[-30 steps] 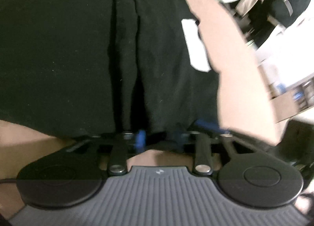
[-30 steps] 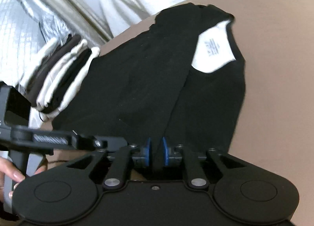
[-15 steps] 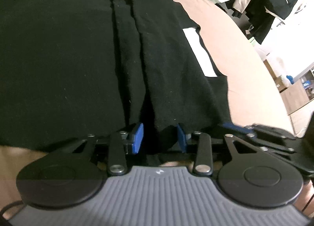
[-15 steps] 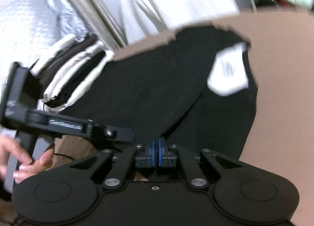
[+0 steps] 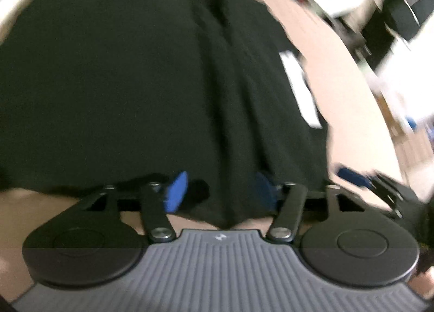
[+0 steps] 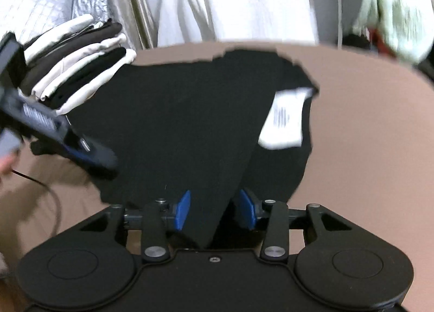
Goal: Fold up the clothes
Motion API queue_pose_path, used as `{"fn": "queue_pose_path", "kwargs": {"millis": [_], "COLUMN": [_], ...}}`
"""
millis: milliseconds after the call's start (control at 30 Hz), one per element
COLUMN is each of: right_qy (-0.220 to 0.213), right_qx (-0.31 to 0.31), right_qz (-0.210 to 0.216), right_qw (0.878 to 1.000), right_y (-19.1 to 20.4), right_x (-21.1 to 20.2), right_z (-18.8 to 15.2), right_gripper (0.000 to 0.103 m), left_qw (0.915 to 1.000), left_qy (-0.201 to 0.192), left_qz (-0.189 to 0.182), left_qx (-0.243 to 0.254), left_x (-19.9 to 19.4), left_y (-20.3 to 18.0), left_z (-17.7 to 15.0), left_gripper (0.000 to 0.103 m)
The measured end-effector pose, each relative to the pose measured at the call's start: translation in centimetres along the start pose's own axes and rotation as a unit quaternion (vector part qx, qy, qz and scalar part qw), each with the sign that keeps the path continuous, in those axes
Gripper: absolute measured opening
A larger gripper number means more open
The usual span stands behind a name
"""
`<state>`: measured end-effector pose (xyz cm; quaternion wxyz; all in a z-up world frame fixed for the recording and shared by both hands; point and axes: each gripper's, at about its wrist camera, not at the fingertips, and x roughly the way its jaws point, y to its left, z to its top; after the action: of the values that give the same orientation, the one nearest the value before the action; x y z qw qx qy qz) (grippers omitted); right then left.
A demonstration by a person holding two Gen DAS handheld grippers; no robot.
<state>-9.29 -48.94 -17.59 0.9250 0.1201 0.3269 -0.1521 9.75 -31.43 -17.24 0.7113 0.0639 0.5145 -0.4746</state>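
A black garment (image 5: 122, 81) lies folded on a tan surface (image 5: 339, 89), with a white label (image 5: 298, 87) near its right edge. My left gripper (image 5: 221, 192) is open at the garment's near hem, with cloth lying between the blue pads (image 5: 176, 190). In the right wrist view the same garment (image 6: 190, 127) and its label (image 6: 284, 119) lie ahead. My right gripper (image 6: 214, 209) is open over the near edge, with a fold of cloth between its pads (image 6: 183, 210). The left gripper's body (image 6: 54, 133) shows at the left of that view.
A stack of folded white and dark clothes (image 6: 73, 60) sits at the far left of the tan surface (image 6: 366, 122). White fabric (image 6: 238, 0) hangs behind it. Dark clothes and clutter (image 5: 393, 8) lie beyond the surface's right side.
Both grippers have opened: the right one was shut on the garment's fold half a second ago, and the left one has widened. Both views are blurred by motion.
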Motion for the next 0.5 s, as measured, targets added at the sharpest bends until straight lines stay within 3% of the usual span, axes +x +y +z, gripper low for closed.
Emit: {"fn": "queue_pose_path", "kwargs": {"millis": [100, 167, 267, 467, 500], "right_qy": [-0.006, -0.008, -0.014, 0.004, 0.01], "right_qx": [-0.011, -0.02, -0.053, -0.194, -0.214], "right_qz": [0.019, 0.033, 0.062, 0.135, 0.146], "right_qw": [1.0, 0.999, 0.997, 0.972, 0.966], "right_y": [0.7, 1.6, 4.2, 12.6, 13.9], "right_x": [0.4, 1.0, 2.4, 7.1, 7.8], "right_z": [0.7, 1.3, 2.7, 6.4, 6.9], "right_gripper": [0.047, 0.047, 0.047, 0.052, 0.056], "left_qw": [0.9956, 0.9867, 0.9714, 0.9482, 0.94], "left_qy": [-0.038, -0.046, -0.059, -0.058, -0.062], "left_qz": [0.071, 0.115, 0.143, 0.208, 0.24], "left_qx": [-0.048, -0.105, -0.18, -0.233, -0.235], "left_x": [-2.6, -3.9, -6.1, -8.1, -8.1], "left_y": [4.8, 8.8, 13.8, 19.2, 19.7], "left_z": [1.2, 1.3, 0.1, -2.4, -2.5], "left_gripper": [0.072, 0.072, 0.072, 0.072, 0.074]}}
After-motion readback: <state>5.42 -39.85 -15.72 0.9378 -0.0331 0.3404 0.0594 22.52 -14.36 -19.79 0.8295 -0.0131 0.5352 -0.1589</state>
